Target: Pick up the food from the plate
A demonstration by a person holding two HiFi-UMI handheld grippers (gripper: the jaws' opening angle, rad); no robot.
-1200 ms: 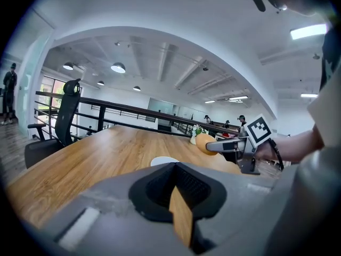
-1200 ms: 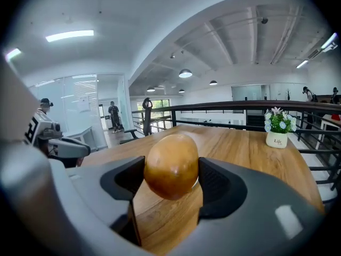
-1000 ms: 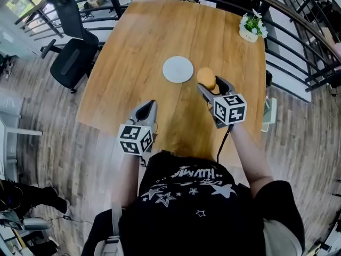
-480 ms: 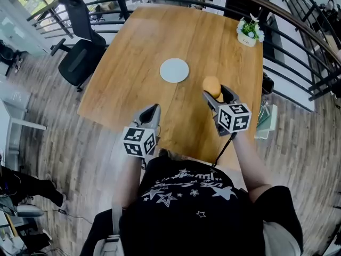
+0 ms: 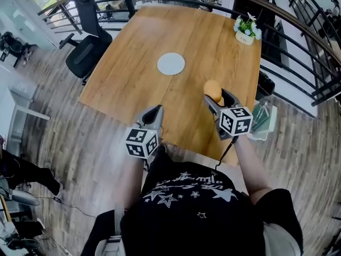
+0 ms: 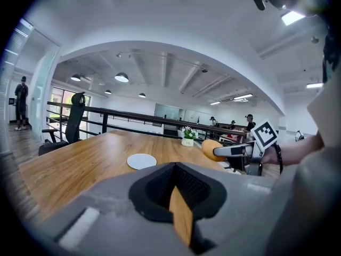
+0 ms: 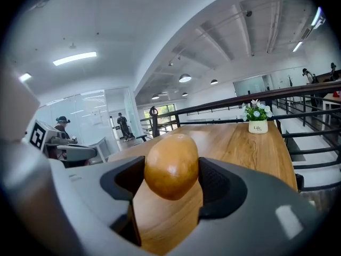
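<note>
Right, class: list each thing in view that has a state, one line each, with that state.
right gripper: shut on the food
food: held off the plate, above the table
left gripper: shut, empty
plate: bare, flat on the table
potted plant: upright at the far corner

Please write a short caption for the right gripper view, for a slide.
The right gripper holds an orange-brown food item between its fingers above the wooden table.

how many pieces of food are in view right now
1. The orange-brown food is gripped in the jaws of the right gripper, over the table, away from the white plate, which is bare. The left gripper holds nothing; none seems hidden.
</note>
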